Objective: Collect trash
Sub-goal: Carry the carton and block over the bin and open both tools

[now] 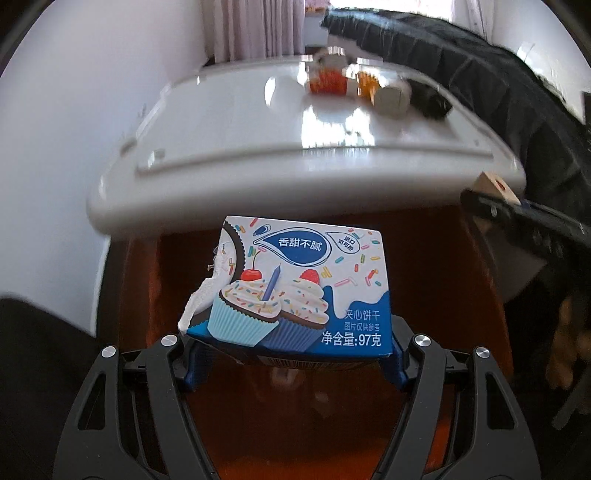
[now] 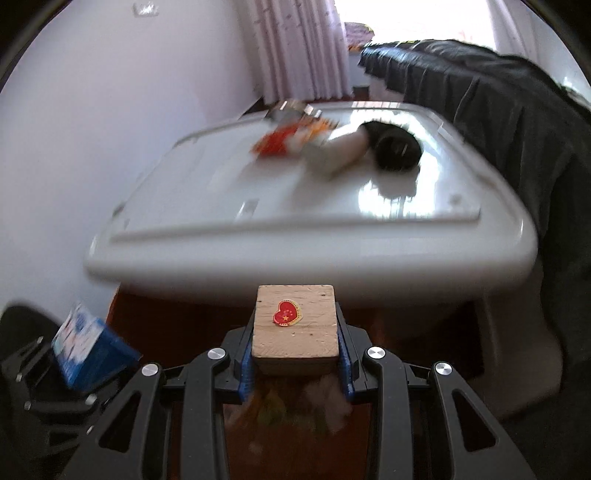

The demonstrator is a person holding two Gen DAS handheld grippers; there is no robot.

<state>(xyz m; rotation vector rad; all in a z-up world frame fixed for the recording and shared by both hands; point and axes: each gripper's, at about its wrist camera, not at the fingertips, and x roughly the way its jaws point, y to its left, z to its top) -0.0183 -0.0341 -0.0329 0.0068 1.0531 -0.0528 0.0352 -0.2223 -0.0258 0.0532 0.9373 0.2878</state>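
torn blue cookie box (image 1: 295, 291) held; wood block (image 2: 295, 325) held.

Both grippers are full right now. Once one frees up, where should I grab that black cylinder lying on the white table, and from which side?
Across its round body, coming from above, jaws either side. The black cylinder seems to lie on its side on the white table, its open end facing the camera, with a pale item touching its left. Blur hides details.

Daylight from upper right, motion blur beyond the foreground.
Window (image 2: 417, 18) is blowing out; glare is streaking the white table (image 2: 388, 199); table clutter is smearing; fisheye edges are bending and darkening.
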